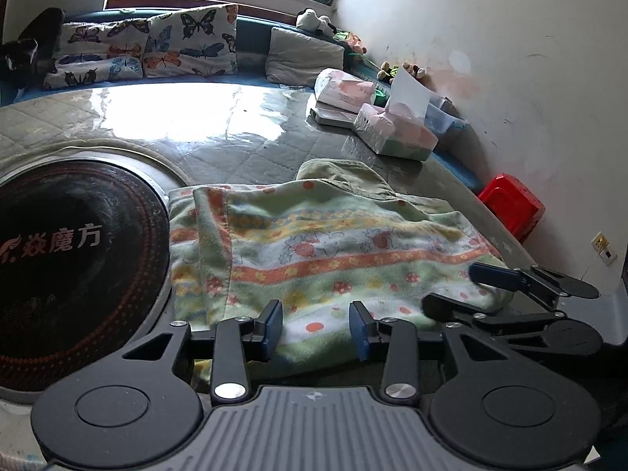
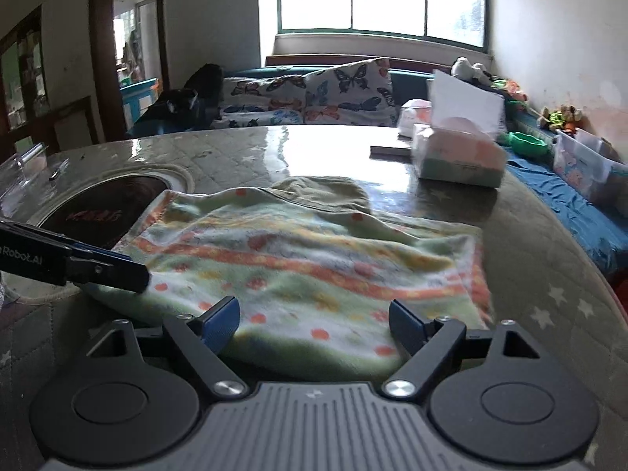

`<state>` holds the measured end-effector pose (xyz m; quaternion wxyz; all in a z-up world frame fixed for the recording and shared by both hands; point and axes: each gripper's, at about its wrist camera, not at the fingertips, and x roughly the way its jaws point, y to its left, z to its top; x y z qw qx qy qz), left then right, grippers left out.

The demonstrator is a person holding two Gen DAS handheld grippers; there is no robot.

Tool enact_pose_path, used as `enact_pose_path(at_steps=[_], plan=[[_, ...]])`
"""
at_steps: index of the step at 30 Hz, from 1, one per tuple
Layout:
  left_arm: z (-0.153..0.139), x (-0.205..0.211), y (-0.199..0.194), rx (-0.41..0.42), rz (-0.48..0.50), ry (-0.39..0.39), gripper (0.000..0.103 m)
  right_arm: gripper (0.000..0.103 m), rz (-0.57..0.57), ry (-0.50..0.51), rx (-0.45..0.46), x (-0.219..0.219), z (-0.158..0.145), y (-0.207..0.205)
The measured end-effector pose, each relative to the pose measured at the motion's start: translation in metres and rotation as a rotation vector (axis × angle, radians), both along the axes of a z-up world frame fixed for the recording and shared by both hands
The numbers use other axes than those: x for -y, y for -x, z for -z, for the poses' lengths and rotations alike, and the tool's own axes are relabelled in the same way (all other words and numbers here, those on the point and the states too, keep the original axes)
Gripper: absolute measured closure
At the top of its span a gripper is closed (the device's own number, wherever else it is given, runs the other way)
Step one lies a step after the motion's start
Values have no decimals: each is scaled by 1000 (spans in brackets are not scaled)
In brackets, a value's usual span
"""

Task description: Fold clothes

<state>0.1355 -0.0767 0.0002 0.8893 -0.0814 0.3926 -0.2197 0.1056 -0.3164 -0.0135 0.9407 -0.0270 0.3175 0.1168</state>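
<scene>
Both my jaws gape over the towel (image 1: 314, 247) on the table (image 1: 243, 157): left gripper (image 1: 316, 329), right gripper (image 2: 314, 324), nothing held.

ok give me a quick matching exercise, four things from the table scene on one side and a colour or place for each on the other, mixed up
Things:
1. towel
2. stool
3. butterfly cushions
4. tissue box

Descriptions:
A. red, on the floor by the wall
B. propped on the bench under the window
C. green with orange stripes, lying in front of both hand-held grippers
D. on the table, a white sheet sticking up from it

Pairs: 1-C, 2-A, 3-B, 4-D
</scene>
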Motion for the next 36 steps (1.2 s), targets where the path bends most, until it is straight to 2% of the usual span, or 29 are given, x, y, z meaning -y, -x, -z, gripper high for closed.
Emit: enact_pose_path(at_steps=[7,10,18,22,27,29,36], plan=[[1,-5,8,17,-7,3,62,17,60,-39,6,26,3,16],[0,-7,11,20,-14,4,59,17,66,-51,19,29,0,23],[-1,-15,17,22,-42,6,58,12,81,-75,20,33,-2,25],[-3,-15,23,23,-43,7,53,0,76,-61,28,28,-4,29],[-5,-14,30,25,-34,0,42,0,84,-47,16,25,-3,32],[-5,-14,33,26,-36,-7,33,0,87,-44,10,24,-3,33],[-3,-16,43,20,-51,-31,23,0,113,-39,-14,23,0,36]])
